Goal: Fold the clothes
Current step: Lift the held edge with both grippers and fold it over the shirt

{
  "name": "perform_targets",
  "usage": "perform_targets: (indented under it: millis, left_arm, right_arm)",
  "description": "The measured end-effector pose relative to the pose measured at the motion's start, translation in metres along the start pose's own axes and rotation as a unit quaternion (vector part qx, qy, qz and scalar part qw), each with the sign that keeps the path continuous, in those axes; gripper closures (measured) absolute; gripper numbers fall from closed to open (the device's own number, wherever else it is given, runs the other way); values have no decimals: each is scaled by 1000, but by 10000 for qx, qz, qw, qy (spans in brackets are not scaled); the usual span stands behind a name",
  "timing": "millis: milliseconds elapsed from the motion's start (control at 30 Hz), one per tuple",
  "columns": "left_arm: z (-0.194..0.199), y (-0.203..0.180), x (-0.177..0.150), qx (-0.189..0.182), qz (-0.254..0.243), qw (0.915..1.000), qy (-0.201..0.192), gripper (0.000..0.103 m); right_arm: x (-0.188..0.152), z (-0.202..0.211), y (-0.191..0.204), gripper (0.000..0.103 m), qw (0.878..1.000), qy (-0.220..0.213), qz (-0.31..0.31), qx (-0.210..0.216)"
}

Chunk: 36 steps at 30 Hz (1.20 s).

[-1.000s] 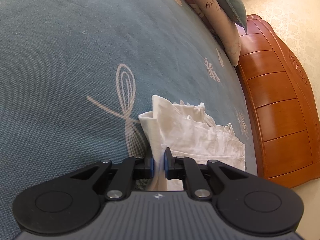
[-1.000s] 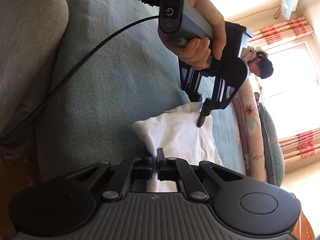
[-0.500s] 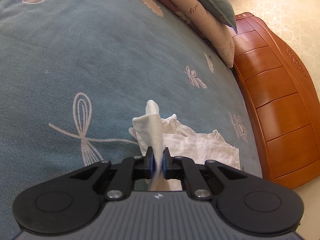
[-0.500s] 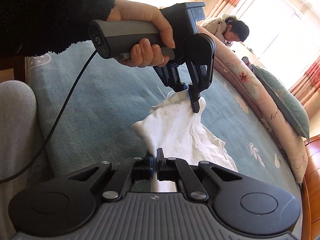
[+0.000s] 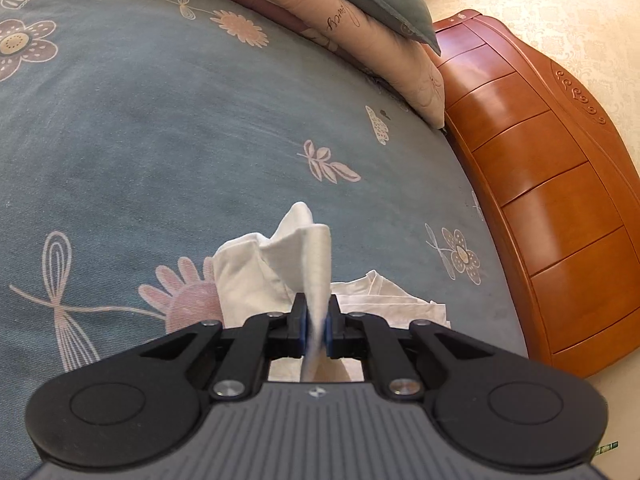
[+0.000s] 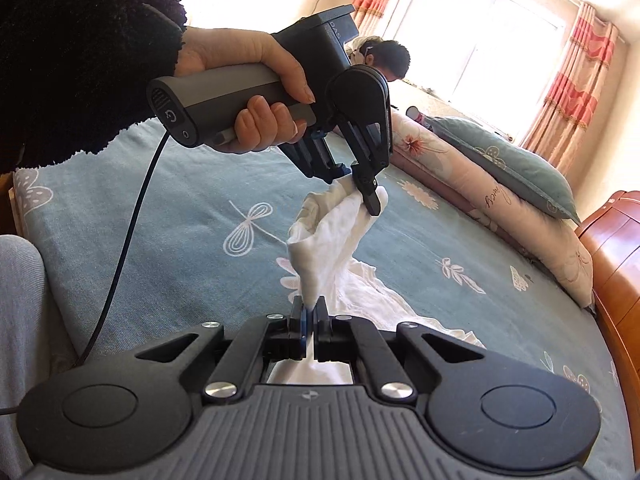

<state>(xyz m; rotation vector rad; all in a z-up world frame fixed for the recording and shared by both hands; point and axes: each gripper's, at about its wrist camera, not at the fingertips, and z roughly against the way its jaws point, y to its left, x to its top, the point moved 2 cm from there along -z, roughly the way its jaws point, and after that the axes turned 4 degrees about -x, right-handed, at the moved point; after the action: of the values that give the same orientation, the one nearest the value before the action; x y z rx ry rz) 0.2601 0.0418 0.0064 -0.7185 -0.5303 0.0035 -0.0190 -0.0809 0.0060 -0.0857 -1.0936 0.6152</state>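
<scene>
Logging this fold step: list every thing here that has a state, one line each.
left tongs: shut on white garment
right tongs: shut on white garment
white garment: pinched edge lifted, the rest trailing on the bed
bedspread: spread flat
pillows: stacked along the far edge of the bed

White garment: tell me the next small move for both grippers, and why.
Probably carry both grippers forward together and lay the lifted edge over the part lying on the bedspread. The left gripper and right gripper are each shut on the white garment, one end is raised, and the rest trails flat on the bed.
</scene>
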Motion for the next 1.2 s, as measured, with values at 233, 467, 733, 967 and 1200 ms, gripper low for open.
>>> perform_targets:
  millis: [233,467,733,967,1200]
  left_arm:
    - [-32,-68,-16,1,-420,9990,155,97]
    - [-87,-129,-33,9,-739,9963,438,97]
    - [-157,-173,-61,230,-1052,9908,823,97]
    - [-207,-196,-88,517,-1351,9836,1073,96]
    - [-225,-210,-96,683,-1696,9770,1100,96]
  right_arm:
    - [-26,16,-48,100,9973,-89,-701,-174]
    - [-57,30,-95,100,9905,-88,-1303,-438]
    - [-96,35,-140,100,9782,140,-1905,-821]
    - [-130,29,-168,100,9634,351,-2503,-890]
    - [-156,28,-184,100,9484,453,-3034,-800]
